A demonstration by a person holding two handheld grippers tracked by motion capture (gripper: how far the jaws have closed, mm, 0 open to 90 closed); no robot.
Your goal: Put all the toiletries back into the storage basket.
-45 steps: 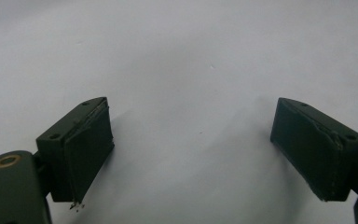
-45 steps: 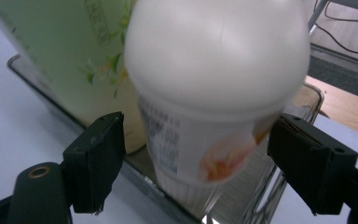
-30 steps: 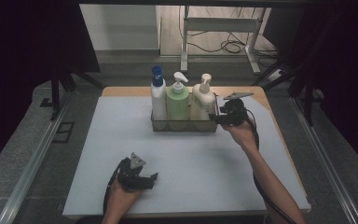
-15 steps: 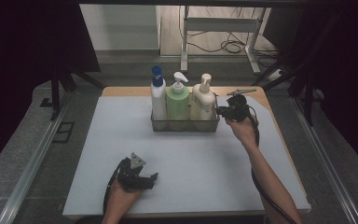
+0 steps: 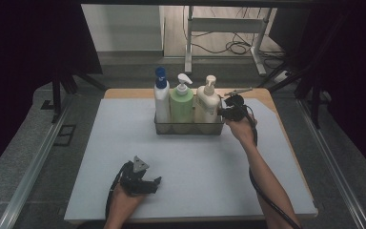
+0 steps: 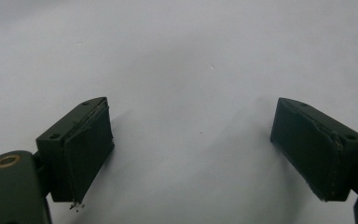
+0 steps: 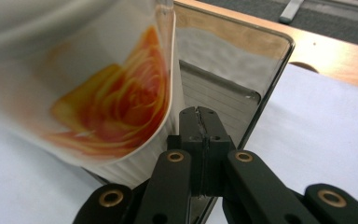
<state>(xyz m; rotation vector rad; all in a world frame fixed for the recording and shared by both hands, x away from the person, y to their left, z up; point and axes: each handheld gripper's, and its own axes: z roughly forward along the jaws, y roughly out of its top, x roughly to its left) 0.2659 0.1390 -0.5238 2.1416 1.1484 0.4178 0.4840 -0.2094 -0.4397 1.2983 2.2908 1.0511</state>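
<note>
The white table (image 5: 124, 143) carries a clear caddy (image 5: 188, 127) of three bottles at its far middle. The right gripper (image 7: 199, 122) has just closed, clamping the caddy's end wall beside the cream bottle (image 5: 207, 105). The left gripper (image 6: 191, 149) rests wide, holding nothing.

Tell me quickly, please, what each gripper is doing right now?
Left gripper: open, holding nothing.
Right gripper: jaws just closed on the clear caddy's end wall.

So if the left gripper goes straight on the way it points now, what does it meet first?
Probably nothing for a while: the left gripper has open jaws over the bare white mat. In the high view it points rightwards, so the way looks free, though depth is unclear.
</note>
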